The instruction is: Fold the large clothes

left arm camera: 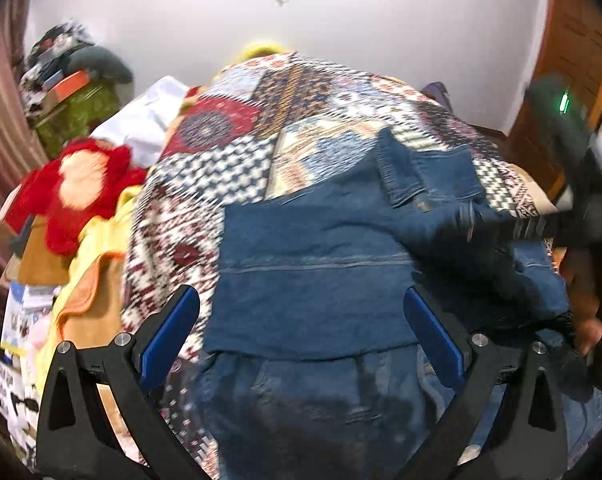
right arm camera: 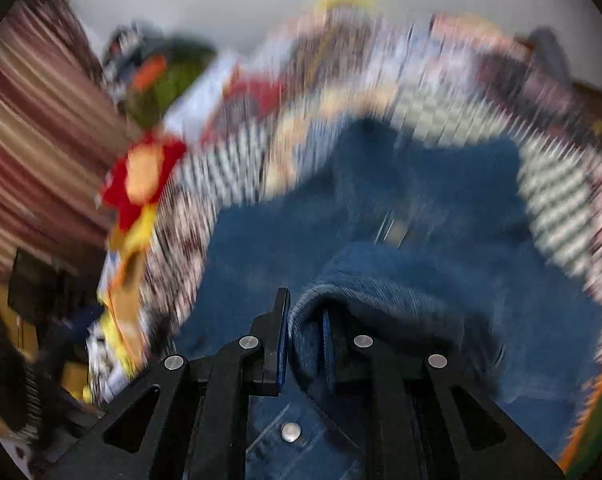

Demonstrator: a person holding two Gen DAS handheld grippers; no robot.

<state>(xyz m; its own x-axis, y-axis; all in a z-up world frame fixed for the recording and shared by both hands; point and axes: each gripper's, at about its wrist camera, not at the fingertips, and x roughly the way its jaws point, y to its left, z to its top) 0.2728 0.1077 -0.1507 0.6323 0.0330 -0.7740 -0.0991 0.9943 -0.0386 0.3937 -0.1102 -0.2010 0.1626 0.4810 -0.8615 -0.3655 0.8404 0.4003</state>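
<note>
The denim jacket [left arm camera: 313,280] lies on the patterned bedspread [left arm camera: 237,168], towards the bed's near edge and right of its middle, with one layer already lying over the body in a straight fold edge across the cloth. The right gripper [right arm camera: 305,332] has its blue pads pressed together on a rolled bunch of the denim, which bulges up between the fingers; a metal button [right arm camera: 291,432] of the jacket shows just under it. The left gripper [left arm camera: 301,328] is spread wide, its jaws standing on either side of the folded panel and gripping nothing. The step in hand looks like carrying a sleeve or side flap across the body. To do it well, the pinch should stay firm on the hem rather than on a thick wad, the carried cloth should travel low and land square on the existing fold edge, and the open left gripper would serve best pressing the panel down so the body does not drag along. The right wrist view is heavily smeared by motion, so which part of the jacket is pinched cannot be told. The jacket's near end is cut off by both grippers, and the red plush toy [left arm camera: 81,188] and clutter at the bed's left edge are only roughly readable.
</note>
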